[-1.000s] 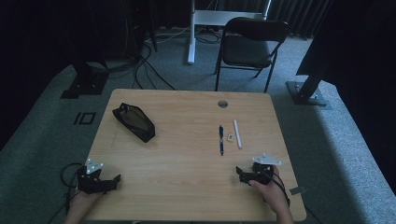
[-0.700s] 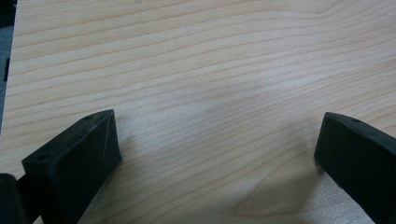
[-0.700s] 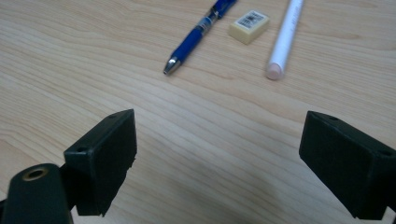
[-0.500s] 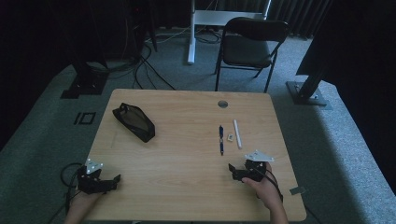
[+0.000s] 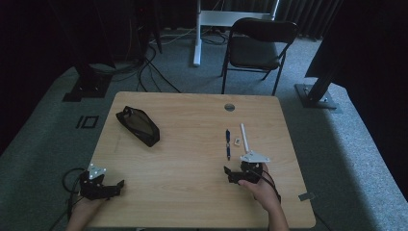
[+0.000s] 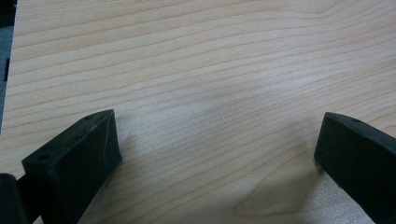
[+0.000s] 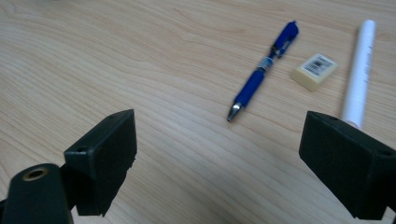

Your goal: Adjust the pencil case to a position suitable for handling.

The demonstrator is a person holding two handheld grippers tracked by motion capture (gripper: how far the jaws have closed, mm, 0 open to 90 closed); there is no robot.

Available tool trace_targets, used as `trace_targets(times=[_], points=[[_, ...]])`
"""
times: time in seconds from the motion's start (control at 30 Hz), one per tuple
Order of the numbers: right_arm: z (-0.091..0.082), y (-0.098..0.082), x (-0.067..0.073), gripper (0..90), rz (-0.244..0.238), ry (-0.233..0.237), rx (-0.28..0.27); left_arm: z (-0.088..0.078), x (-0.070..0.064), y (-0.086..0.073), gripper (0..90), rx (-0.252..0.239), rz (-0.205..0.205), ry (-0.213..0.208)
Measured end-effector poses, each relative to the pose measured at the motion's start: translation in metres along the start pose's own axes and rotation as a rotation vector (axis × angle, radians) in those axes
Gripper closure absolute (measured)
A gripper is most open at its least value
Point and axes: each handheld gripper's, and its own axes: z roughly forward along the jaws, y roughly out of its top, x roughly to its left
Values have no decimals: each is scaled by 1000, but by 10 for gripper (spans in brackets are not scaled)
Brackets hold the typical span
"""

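A blue pen [image 5: 228,144] lies right of the table's middle, with a small cream eraser [image 5: 237,141] and a white pen [image 5: 245,137] just to its right. My right gripper [image 5: 231,174] stands open a little nearer than the blue pen's tip. In the right gripper view the blue pen [image 7: 263,71], the eraser [image 7: 314,70] and the white pen [image 7: 358,74] lie ahead of the wide-apart jaws of that gripper [image 7: 219,140]. My left gripper [image 5: 115,187] rests open at the near left corner, with bare wood between its jaws in the left gripper view [image 6: 219,135].
A black pouch [image 5: 138,126] lies at the far left of the wooden table [image 5: 192,192]. A round cable hole [image 5: 229,107] sits near the far edge. Behind the table stand a dark chair [image 5: 257,45] and stand bases on the carpet.
My right gripper has moved left and slightly away from the person, closer to the blue pen. The left gripper has stayed put.
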Motion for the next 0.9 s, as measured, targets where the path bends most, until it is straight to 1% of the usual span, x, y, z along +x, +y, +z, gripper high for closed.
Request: trace_targets(times=[0.17,0.4,0.7,0.8,0.83,0.9], points=[[5,3,5,125,-4,15,1,0,0,0,2,0,0,0],[12,9,15,125,-32,33,2,0,0,0,2,0,0,0],[25,21,33,125,-63,76,-1,0,0,0,2,0,0,0],[30,25,39,125,-82,89,-6,0,0,0,2,0,0,0],[30,25,39,125,-82,89,-6,0,0,0,2,0,0,0],[34,29,45,125,-89,103,-13,0,0,0,2,0,0,0]])
